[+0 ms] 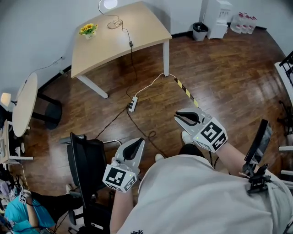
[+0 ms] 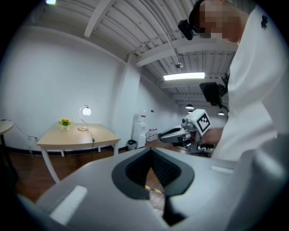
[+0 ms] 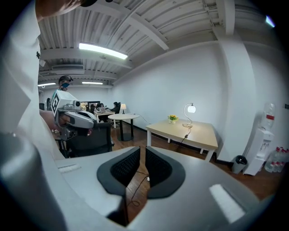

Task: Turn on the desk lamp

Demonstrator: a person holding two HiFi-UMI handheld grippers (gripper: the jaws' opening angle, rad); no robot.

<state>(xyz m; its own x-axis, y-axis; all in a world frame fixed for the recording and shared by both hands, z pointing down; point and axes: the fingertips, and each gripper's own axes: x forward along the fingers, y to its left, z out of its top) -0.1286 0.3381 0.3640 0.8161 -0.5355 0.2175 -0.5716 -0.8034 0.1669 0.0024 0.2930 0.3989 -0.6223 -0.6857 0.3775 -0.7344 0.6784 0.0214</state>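
The desk lamp stands at the far edge of the wooden desk and its round shade glows; it also shines in the left gripper view and the right gripper view. Its cord runs down off the desk to a power strip on the floor. Both grippers are held close to my body, well short of the desk. My left gripper is shut with nothing in it, and so is my right gripper. Each points toward the desk.
A yellow flower pot sits on the desk's left part. A black office chair stands just left of my left gripper. A round table is at the far left, a bin and water dispenser at the back right. Striped tape lies on the floor.
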